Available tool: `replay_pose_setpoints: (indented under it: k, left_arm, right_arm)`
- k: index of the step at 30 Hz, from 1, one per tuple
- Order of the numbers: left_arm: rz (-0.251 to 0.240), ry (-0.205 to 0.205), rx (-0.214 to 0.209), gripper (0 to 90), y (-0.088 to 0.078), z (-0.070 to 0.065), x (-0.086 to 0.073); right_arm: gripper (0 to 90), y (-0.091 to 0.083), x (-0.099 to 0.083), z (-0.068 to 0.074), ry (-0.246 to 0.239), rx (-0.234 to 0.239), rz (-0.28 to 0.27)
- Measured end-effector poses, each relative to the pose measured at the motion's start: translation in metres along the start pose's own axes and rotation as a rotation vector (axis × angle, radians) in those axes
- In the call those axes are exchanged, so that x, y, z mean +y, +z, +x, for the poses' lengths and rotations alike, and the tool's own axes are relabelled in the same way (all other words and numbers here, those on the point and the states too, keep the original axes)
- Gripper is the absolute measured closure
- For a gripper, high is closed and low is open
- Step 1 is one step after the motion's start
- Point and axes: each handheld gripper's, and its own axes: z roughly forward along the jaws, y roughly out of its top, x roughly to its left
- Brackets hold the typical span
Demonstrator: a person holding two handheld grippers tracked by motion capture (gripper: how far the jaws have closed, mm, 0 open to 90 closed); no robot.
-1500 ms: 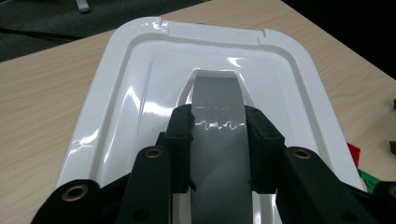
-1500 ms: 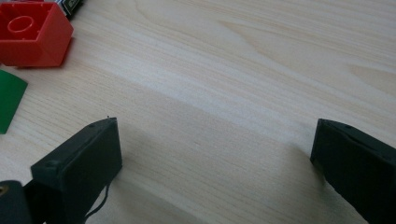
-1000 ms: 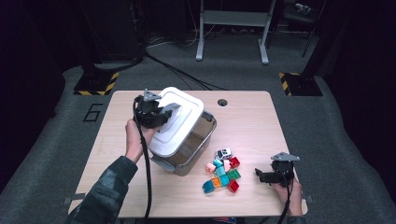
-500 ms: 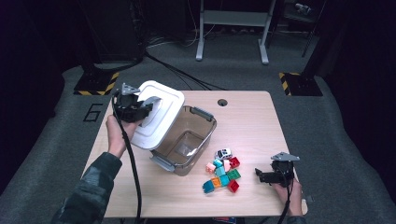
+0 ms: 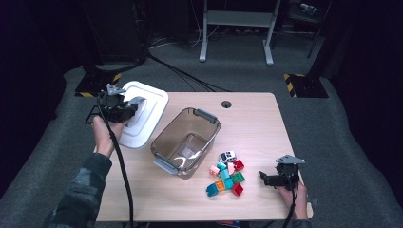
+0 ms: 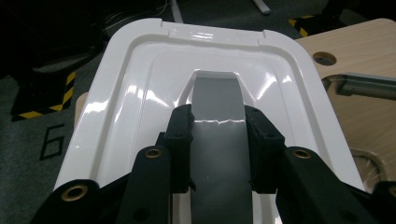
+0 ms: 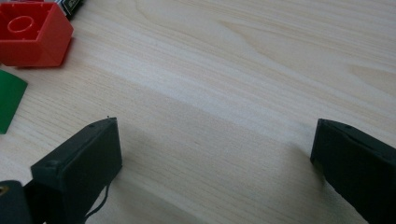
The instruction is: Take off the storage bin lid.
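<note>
The white lid was off the box and hung over the table's far left corner, partly past the edge, clamped in the left gripper. Its jaws were closed on the grey handle that ran down the middle of the lid, one pad on either side. That handle looked the right place to take it: a raised ridge, narrow enough for the jaws, near the lid's centre so the weight hung evenly. The lid looked like thin moulded plastic, probably light and fairly stiff, though its glossy surface would likely be slippery, and a grip on the smooth rim might well slide. Being broad and flat, it could swing or tilt if held off-centre.

The clear plastic box stood open and empty in the middle of the table, near the lid but apart from it. Just beside its right corner lay a cluster of coloured blocks and a small toy car.

The right gripper rested low near the table's near right edge, a little to the right of the blocks, its jaws spread wide with only bare wood between them. A red block lay off to one side of it.
</note>
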Motion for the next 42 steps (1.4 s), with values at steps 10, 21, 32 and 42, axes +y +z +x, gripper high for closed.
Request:
replay_pose_setpoints:
  k: [10,21,32,42]
  left_arm:
    - [0.025,-0.037,0.029,66.3,0.015,0.022,-0.019]
    - [0.052,-0.056,0.047,66.3,0.037,0.036,-0.042]
    - [0.106,-0.11,0.058,66.3,0.067,0.044,-0.075]
    - [0.163,-0.151,0.068,66.3,0.089,0.047,-0.099]
  right_arm:
    - [1.1,0.0,0.0,0.0,0.0,0.002,0.0]
    - [1.1,0.0,0.0,0.0,0.0,0.002,-0.001]
    - [1.1,0.0,0.0,0.0,0.001,0.002,-0.001]
    - [1.1,0.0,0.0,0.0,0.001,0.001,-0.002]
